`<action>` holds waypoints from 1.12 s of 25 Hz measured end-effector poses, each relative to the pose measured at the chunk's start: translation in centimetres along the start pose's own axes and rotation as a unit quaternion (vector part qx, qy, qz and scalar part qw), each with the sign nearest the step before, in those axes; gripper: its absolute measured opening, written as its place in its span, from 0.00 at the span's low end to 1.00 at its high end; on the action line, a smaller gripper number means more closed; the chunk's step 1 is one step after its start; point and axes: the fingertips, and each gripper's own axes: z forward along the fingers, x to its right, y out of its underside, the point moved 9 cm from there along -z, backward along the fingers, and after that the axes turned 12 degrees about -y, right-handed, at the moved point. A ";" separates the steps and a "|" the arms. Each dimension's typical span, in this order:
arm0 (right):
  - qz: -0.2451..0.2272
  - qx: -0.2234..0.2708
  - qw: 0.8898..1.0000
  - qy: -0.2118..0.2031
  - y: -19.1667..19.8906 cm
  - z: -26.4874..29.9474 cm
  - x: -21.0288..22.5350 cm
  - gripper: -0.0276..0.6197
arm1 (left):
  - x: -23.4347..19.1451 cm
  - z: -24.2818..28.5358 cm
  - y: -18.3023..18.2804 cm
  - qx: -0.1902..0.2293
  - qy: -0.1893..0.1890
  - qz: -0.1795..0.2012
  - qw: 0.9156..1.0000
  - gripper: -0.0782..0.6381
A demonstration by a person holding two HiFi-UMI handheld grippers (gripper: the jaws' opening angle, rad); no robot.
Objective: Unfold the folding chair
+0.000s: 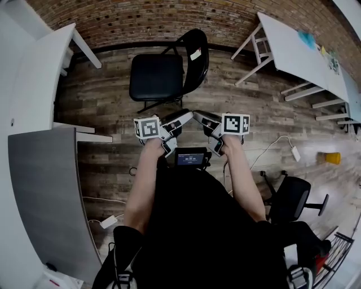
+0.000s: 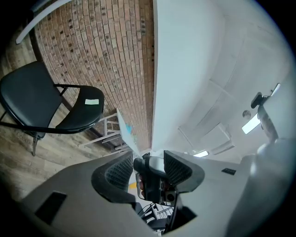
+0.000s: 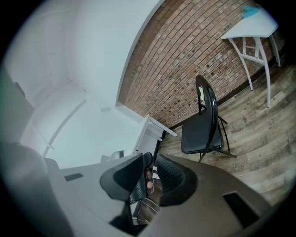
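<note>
No legible text on chair label (image 1: pixel 196 55) or screen (image 1: pixel 190 158)

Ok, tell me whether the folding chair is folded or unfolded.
Unfolded: the folding chair stands on its legs, seat level and backrest upright.

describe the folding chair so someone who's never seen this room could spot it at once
Find the brick wall at the room's far end; just before it, between two white tables, stands the folding chair. It is black and unfolded, with thin metal legs and a pale sticker on its backrest, unlike the star-base office chair nearer the camera.
</note>
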 end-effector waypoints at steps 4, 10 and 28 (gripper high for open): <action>-0.007 0.013 1.000 0.014 0.1 0.5 -0.5 0.18 | -0.4 -0.3 -0.8 -0.011 0.011 0.002 1.000 0.42; -0.010 0.032 0.999 0.033 0.7 0.7 -0.9 0.12 | -1.4 -0.4 -0.7 -0.028 0.028 -0.009 0.999 0.41; -0.020 0.012 0.999 -0.028 -0.2 -0.9 0.2 0.12 | 0.1 -0.1 0.0 0.003 -0.024 0.012 1.000 0.40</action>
